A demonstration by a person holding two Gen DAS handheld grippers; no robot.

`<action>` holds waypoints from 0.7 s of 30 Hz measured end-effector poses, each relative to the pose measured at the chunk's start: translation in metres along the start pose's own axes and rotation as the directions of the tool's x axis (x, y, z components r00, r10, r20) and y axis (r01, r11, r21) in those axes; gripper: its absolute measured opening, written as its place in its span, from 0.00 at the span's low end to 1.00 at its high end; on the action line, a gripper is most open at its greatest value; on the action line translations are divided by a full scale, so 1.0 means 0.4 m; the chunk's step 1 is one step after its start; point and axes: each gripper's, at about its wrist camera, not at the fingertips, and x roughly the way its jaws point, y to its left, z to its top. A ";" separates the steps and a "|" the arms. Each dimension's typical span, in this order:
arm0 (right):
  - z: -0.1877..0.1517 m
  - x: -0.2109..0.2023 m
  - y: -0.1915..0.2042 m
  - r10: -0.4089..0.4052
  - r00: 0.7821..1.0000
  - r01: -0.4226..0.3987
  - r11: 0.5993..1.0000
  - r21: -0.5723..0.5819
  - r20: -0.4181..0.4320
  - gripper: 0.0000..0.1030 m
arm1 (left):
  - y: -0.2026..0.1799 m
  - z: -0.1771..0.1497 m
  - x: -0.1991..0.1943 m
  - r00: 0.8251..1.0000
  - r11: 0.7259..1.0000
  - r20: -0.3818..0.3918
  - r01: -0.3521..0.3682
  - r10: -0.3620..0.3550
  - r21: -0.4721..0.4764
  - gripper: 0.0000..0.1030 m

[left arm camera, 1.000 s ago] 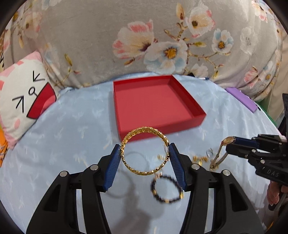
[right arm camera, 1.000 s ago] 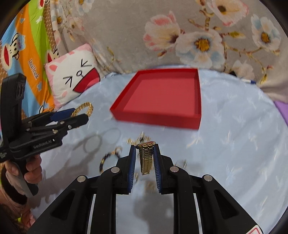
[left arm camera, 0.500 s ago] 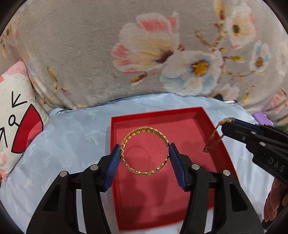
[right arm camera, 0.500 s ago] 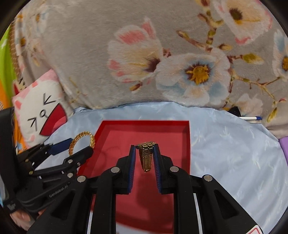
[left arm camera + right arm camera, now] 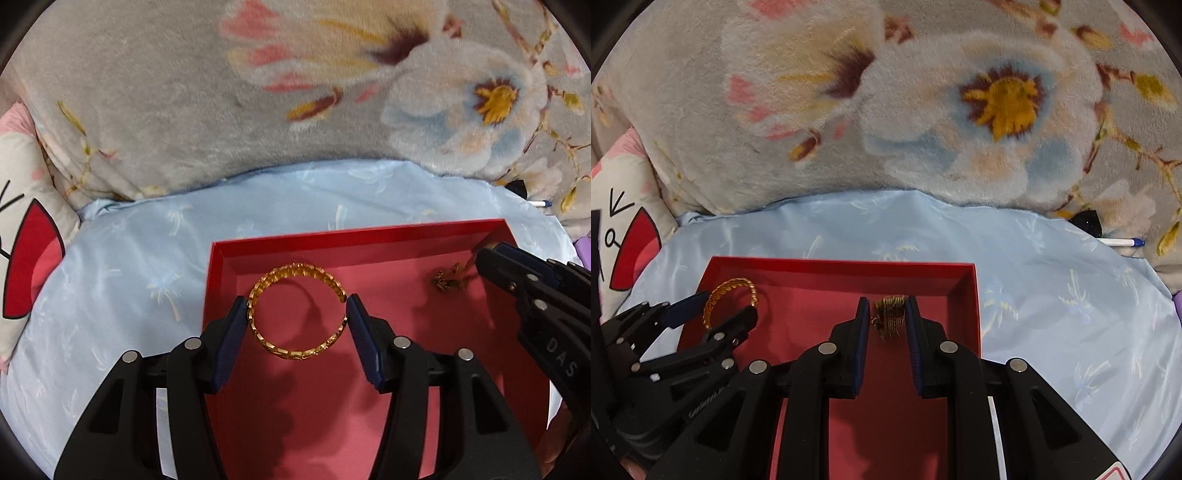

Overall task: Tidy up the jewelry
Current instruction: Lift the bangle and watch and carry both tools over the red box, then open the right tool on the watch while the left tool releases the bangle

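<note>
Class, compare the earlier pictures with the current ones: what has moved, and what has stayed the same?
Both hand-held grippers moved forward from the blue cloth to over the red tray. The left still clamps the gold bangle; the right still grips the gold chain, whose end now bunches up.

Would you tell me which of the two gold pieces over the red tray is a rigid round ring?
The bangle in the left gripper; the right gripper's chain hangs bunched and limp.

Each black hand-held gripper (image 5: 297,314) has blue ribbed pads (image 5: 863,332), silver screws, white lettering.
</note>
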 end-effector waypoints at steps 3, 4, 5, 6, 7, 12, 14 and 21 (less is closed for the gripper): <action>-0.012 -0.004 -0.003 -0.003 1.000 0.003 1.000 -0.013 -0.009 0.18 | -0.002 -0.005 0.008 1.000 1.000 0.000 -0.018 0.018 -0.001 0.58; -0.015 -0.006 -0.004 -0.003 1.000 0.003 1.000 -0.014 -0.009 0.18 | 0.000 -0.006 0.010 1.000 1.000 0.001 -0.020 0.020 -0.007 0.60; -0.019 -0.012 -0.004 -0.003 1.000 0.003 1.000 -0.015 -0.006 0.18 | 0.002 -0.007 0.010 1.000 1.000 0.000 -0.021 0.021 -0.013 0.61; -0.022 -0.019 -0.005 0.002 1.000 -0.002 1.000 -0.016 -0.003 0.18 | 0.004 -0.008 0.008 1.000 1.000 -0.001 -0.023 0.023 -0.016 0.61; -0.025 -0.030 -0.008 0.008 1.000 -0.008 1.000 -0.013 0.002 0.18 | 0.005 -0.007 0.005 1.000 1.000 0.000 -0.022 0.022 -0.017 0.61; -0.054 -0.109 -0.013 0.043 0.998 -0.042 0.999 -0.014 0.041 0.19 | 0.018 -0.020 -0.053 0.999 1.000 0.043 -0.016 0.016 -0.020 0.62; -0.078 -0.148 -0.011 0.050 0.997 -0.049 0.999 -0.022 0.054 0.23 | 0.024 -0.034 -0.085 0.998 1.000 0.061 -0.016 0.017 -0.019 0.63; -0.235 -0.291 0.006 0.073 0.994 -0.068 0.996 -0.062 0.080 0.34 | 0.044 -0.141 -0.215 0.991 0.998 0.117 -0.061 0.061 -0.004 0.67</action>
